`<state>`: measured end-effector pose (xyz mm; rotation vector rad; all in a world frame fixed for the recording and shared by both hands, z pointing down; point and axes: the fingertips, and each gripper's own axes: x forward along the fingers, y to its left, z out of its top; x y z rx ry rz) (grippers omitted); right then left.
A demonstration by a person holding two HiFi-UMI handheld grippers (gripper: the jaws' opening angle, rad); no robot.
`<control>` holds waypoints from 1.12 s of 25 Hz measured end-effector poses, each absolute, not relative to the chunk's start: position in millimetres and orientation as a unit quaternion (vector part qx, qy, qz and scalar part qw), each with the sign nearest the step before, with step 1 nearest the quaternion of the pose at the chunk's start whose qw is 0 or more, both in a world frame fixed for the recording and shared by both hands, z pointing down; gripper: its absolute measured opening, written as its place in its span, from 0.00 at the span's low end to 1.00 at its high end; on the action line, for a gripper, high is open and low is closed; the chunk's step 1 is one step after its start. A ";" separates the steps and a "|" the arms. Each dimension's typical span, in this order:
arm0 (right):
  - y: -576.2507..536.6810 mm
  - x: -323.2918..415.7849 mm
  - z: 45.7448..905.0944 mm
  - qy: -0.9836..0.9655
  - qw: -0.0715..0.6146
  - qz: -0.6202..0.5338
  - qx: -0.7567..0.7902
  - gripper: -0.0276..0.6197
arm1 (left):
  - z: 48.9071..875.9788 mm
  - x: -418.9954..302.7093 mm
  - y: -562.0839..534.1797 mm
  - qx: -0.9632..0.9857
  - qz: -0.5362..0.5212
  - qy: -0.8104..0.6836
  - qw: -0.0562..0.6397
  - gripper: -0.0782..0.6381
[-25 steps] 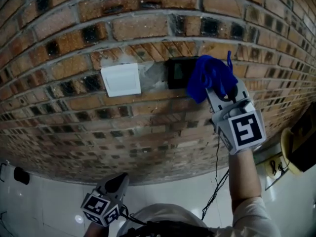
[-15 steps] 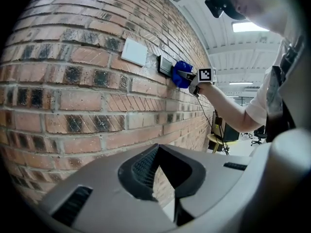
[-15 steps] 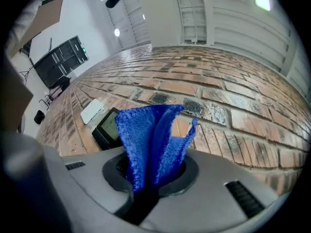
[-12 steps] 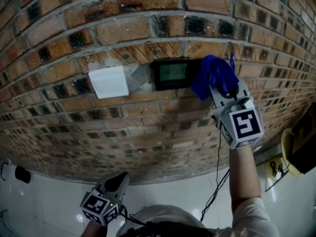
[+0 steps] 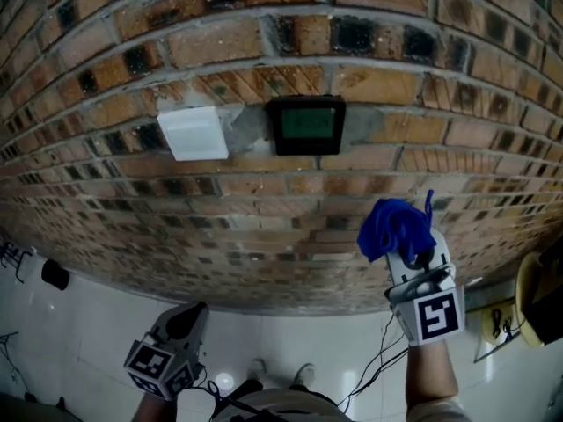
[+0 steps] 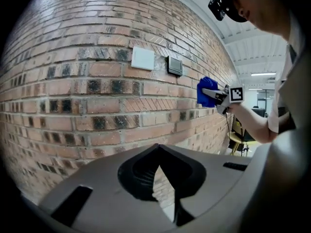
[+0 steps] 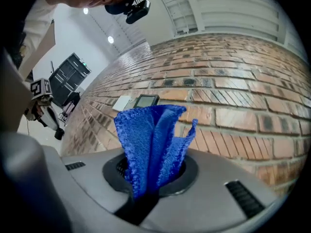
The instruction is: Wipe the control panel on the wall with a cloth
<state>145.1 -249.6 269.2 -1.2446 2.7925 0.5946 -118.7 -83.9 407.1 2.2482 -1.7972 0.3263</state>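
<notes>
The right gripper (image 5: 408, 253) is closed tight on a blue cloth (image 7: 149, 139), which stands up bunched and folded from between its jaws. The cloth is held low against the brick wall (image 5: 220, 218). It looks to be at or just off the bricks, though no view settles whether it touches. The control panel (image 5: 306, 125), a dark frame with a greenish screen, is mounted higher on the wall, up and to the left of the cloth and well apart from it. Just left of the panel sits a white plate (image 5: 193, 133). The left gripper (image 6: 158, 149) hangs low and far to the left. Its jaws meet at the tips with only a thin slit behind, and they hold nothing. A thin cable (image 5: 384, 352) trails down below the right gripper.
</notes>
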 end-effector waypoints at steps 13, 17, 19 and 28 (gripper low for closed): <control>-22.2 162.7 360.8 0.908 -0.027 0.088 -0.410 0.18 | 395.9 -153.4 54.5 0.777 0.086 -0.617 0.090 0.11; 62.6 145.8 363.0 0.905 -0.034 0.084 -0.417 0.18 | 407.9 -165.6 120.2 0.788 0.098 -0.602 0.087 0.11; 101.3 139.2 367.9 0.903 -0.036 0.075 -0.422 0.18 | 415.8 -170.6 149.5 0.793 0.101 -0.594 0.094 0.11; 213.7 139.0 372.1 0.898 -0.046 0.049 -0.435 0.18 | 425.4 -176.7 217.9 0.806 0.098 -0.575 0.098 0.11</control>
